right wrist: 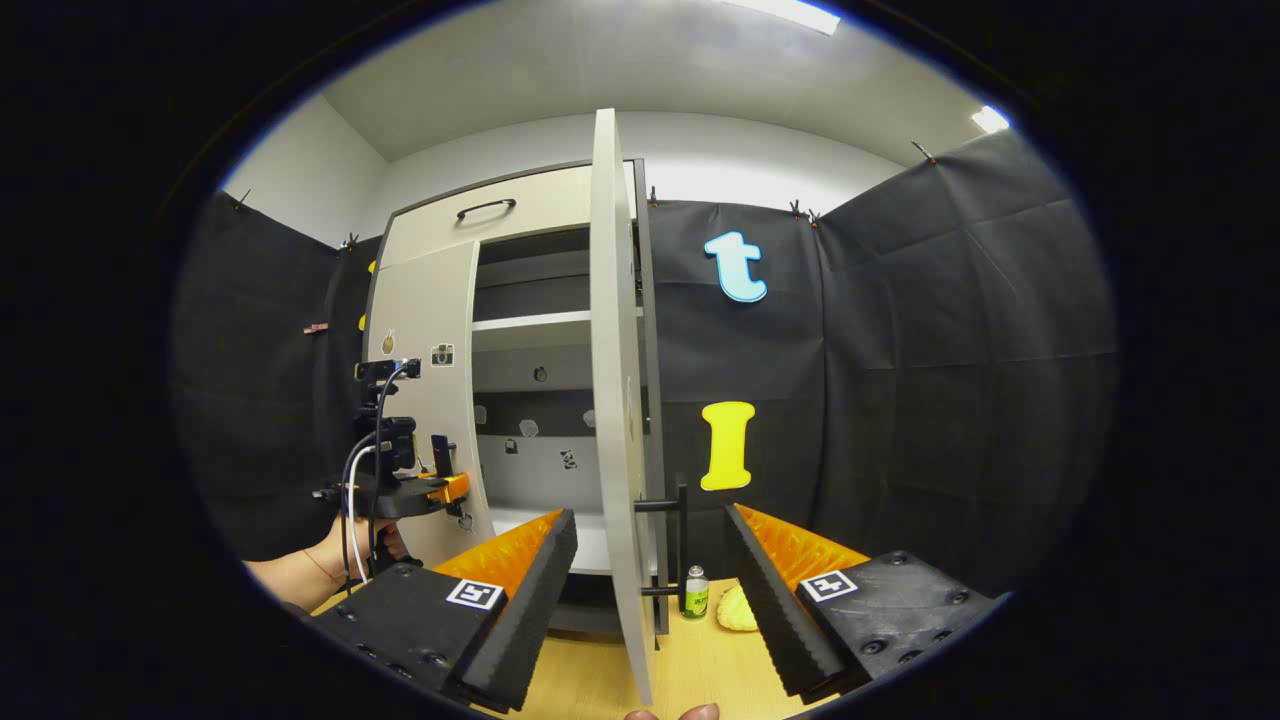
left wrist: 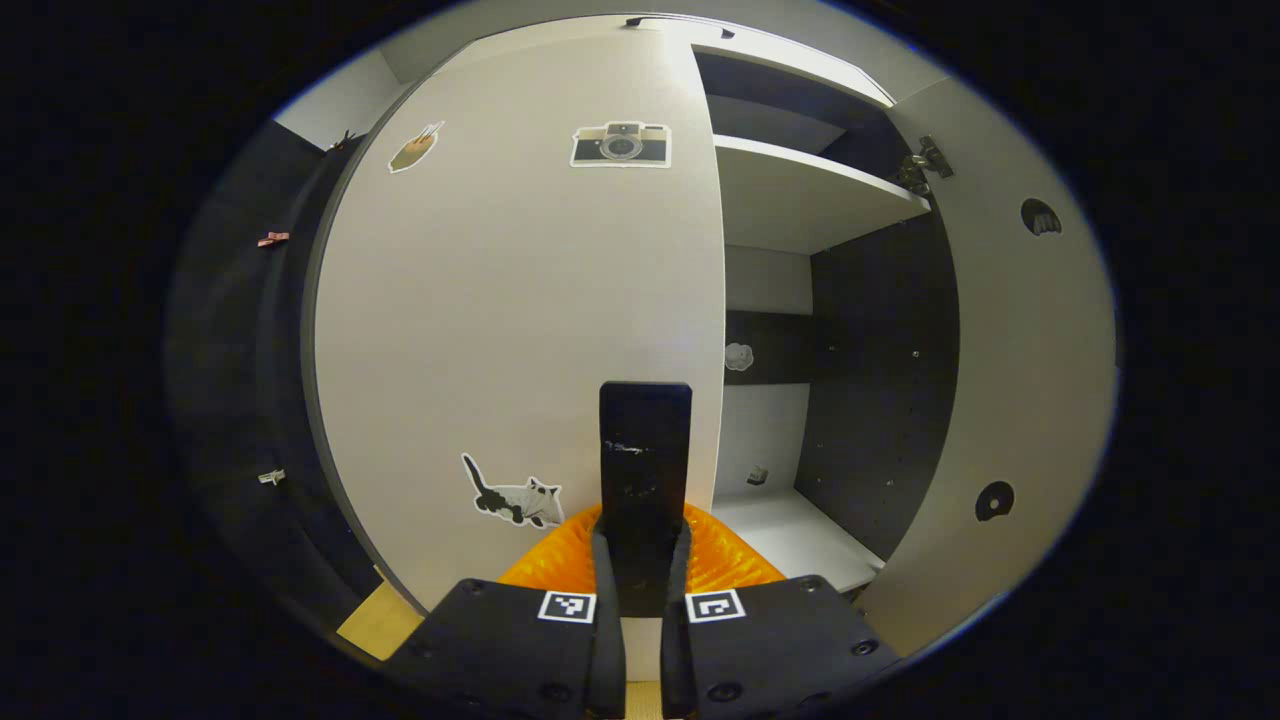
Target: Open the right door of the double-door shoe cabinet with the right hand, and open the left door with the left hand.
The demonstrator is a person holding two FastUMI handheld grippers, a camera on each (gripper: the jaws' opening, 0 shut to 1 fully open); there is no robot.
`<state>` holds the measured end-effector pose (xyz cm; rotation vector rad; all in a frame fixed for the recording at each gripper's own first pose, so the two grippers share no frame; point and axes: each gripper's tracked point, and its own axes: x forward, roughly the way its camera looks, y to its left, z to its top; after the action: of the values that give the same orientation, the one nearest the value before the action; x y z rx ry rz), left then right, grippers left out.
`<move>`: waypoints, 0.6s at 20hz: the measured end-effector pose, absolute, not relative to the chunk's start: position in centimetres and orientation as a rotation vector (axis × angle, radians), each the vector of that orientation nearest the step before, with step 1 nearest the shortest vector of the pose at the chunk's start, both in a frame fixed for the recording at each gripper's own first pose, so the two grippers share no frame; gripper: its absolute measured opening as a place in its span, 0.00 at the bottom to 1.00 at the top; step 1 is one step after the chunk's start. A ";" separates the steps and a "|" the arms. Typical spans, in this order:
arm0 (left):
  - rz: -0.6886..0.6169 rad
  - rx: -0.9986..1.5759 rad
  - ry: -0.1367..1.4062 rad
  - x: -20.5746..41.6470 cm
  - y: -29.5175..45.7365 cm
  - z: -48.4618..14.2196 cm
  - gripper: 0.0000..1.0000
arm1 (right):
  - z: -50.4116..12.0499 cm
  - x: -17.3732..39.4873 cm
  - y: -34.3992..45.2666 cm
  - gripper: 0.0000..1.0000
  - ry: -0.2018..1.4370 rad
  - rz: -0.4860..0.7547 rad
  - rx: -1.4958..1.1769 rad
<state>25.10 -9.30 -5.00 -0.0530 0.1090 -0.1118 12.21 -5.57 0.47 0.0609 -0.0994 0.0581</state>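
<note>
The white left door (left wrist: pixel 520 320) carries a camera sticker and a cat sticker. Its black vertical handle (left wrist: pixel 645 440) stands between my left gripper's (left wrist: pixel 645 545) fingers, which are shut on it. In the right gripper view a hand holds that left gripper (right wrist: pixel 432 487) at the left door (right wrist: pixel 430 380), which looks a little ajar. The right door (right wrist: pixel 612 400) is swung out, edge-on toward me, its black handle (right wrist: pixel 680 540) on the outer face. My right gripper (right wrist: pixel 650 512) is open, one finger on either side of the door's edge without touching it.
Pale shelves (left wrist: pixel 800 190) and dark side walls show inside the cabinet. The right door's inner face (left wrist: pixel 1020 400) stands close on the right. A small bottle (right wrist: pixel 695 592) and a yellow object (right wrist: pixel 738 608) sit on the wooden floor by the cabinet. Black cloth walls surround the booth.
</note>
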 end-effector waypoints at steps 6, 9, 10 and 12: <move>-0.134 -0.073 0.091 17.7 -6.2 -5.0 0.18 | 0.5 10.7 -3.3 0.92 -0.102 0.061 0.059; -0.148 -0.077 0.101 15.4 -4.7 -5.1 0.18 | 0.3 10.3 -2.0 0.92 -0.092 0.062 0.064; -0.149 -0.077 0.104 14.9 -4.3 -5.1 0.18 | 0.3 10.1 -1.4 0.92 -0.087 0.064 0.067; -0.153 -0.080 0.102 13.8 -3.4 -5.2 0.17 | 0.2 9.7 -0.9 0.92 -0.084 0.065 0.067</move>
<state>13.83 -3.42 -5.20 -0.0796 0.1022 -0.1531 9.74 -0.88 0.22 0.0670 -0.0838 0.0646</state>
